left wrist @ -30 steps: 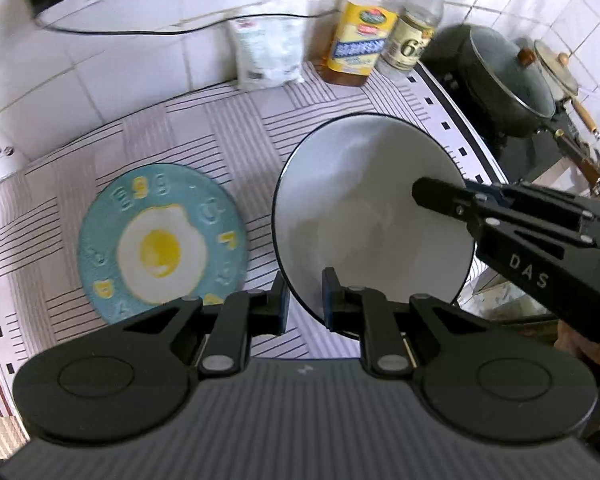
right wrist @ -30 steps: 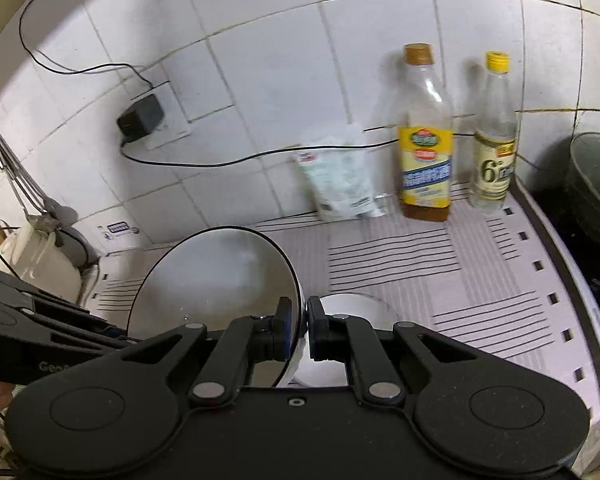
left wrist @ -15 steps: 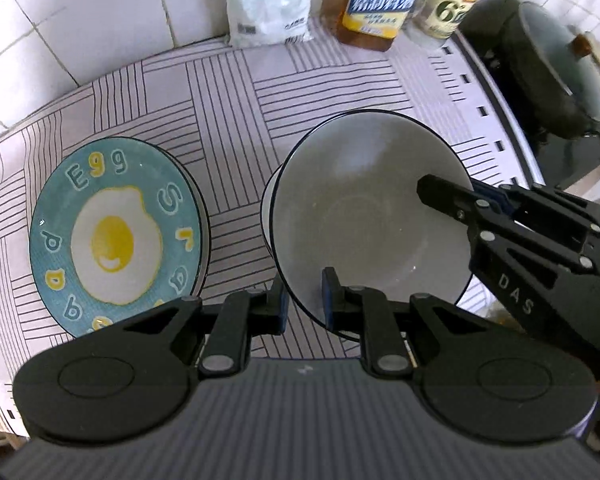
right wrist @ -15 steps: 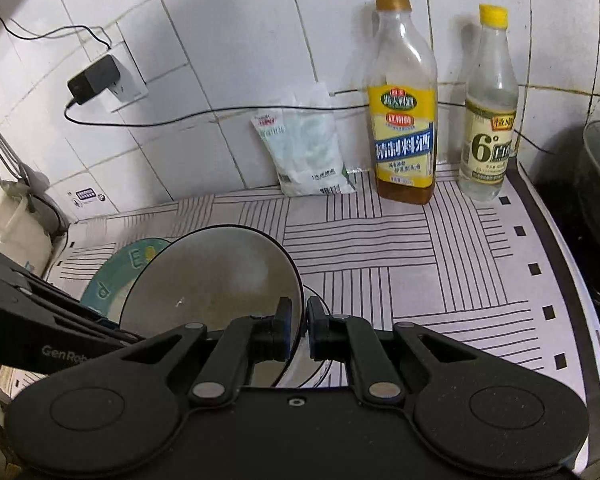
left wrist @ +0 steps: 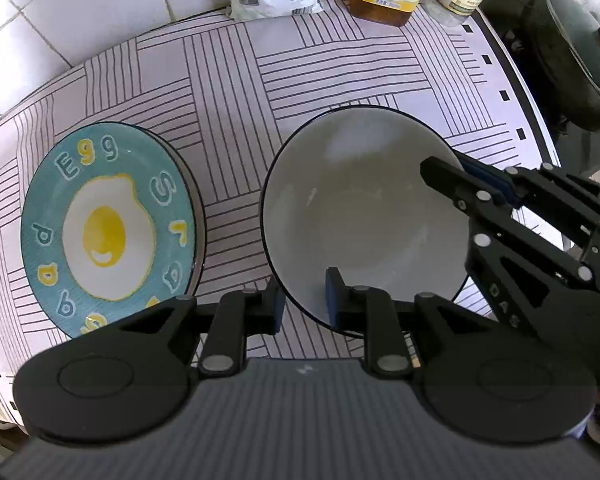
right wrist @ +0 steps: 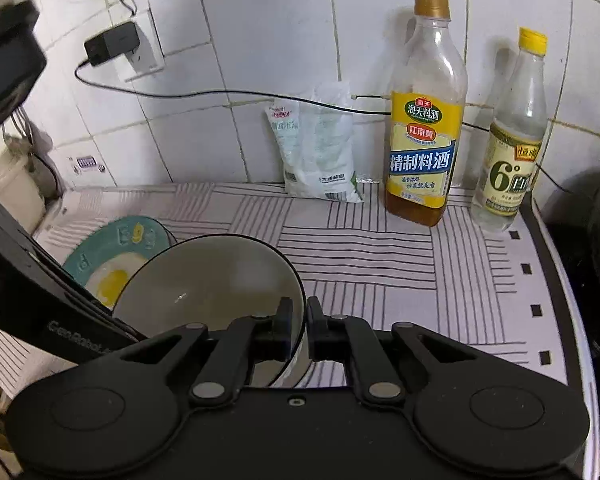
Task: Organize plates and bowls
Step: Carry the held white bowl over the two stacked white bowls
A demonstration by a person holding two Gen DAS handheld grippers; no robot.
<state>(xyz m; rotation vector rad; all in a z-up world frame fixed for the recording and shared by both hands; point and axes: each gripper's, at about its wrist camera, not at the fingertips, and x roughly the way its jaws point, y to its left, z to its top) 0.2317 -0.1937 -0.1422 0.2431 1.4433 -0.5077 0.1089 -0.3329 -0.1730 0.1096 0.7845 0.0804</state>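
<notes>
While both tongs straddle the bowl point(left wrist: 364, 216) rim — left tongs point(left wrist: 302, 300) opening, pads off near rim | right tongs point(right wrist: 298, 326) clamped on far-side rim | egg plate point(left wrist: 108, 224) left of left tongs, on table point(left wrist: 340, 76)

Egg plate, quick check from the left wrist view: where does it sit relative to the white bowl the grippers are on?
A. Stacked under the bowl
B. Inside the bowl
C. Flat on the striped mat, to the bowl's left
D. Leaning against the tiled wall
C: the egg plate lies flat on the striped mat, apart from the white bowl and to its left in this view.
</notes>
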